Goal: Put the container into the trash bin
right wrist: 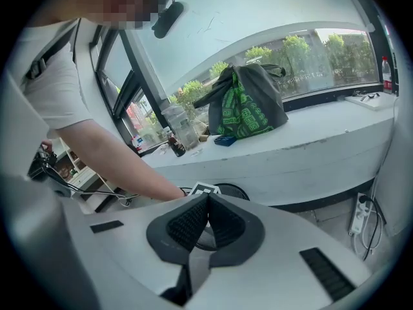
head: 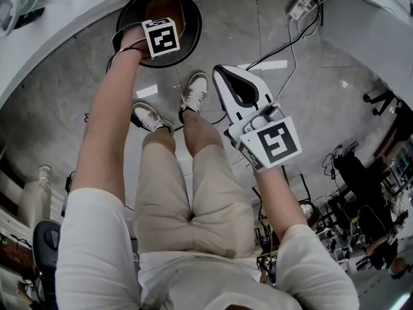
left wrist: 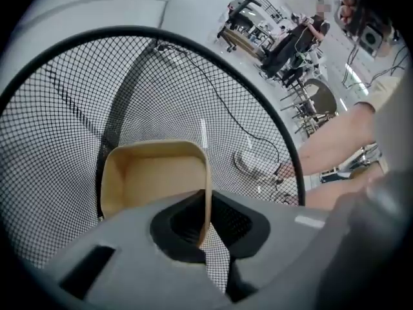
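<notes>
A tan, rounded-square container hangs inside the black wire-mesh trash bin. My left gripper is shut on the container's right wall, which stands edge-on between the pads. In the head view the left gripper is over the bin's mouth, and the container shows brown inside it. My right gripper hovers to the right of the bin above the floor. Its jaws are shut with nothing between them. Past them I see the bin under the counter.
The bin stands on a grey floor under a curved white counter. The person's shoes are just below the bin. A power strip and cables lie at upper right. A green bag and bottles sit on the counter.
</notes>
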Available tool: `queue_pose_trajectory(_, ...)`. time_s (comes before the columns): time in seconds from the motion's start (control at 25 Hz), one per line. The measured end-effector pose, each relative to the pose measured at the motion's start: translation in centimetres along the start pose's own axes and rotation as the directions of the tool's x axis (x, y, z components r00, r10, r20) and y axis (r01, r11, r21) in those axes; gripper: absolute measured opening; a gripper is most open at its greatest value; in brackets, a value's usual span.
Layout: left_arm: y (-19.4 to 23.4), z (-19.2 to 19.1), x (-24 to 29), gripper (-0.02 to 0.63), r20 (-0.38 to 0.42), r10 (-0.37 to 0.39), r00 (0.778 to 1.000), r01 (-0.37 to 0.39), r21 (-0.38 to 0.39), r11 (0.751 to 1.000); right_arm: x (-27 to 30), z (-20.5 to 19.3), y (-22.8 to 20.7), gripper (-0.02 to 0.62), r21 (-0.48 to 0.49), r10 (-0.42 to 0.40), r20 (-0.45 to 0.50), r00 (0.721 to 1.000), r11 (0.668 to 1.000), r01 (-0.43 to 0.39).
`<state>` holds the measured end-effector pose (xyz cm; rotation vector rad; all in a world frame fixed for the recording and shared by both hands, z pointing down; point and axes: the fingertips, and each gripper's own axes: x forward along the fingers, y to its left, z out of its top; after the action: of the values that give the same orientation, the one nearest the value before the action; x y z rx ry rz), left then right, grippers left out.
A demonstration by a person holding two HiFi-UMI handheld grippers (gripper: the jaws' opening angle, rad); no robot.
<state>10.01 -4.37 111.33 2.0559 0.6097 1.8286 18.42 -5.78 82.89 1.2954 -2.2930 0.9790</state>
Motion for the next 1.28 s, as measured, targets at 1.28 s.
queue_pose_trajectory(1.28,-12.1,-1.6,-20.4,0.018,0.397,0.245,0.885,-0.181,-0.191,0.965,-7.1,10.2,15.0,0.000,-0.135,0.054,0.041,0.998,0.990,-0.048)
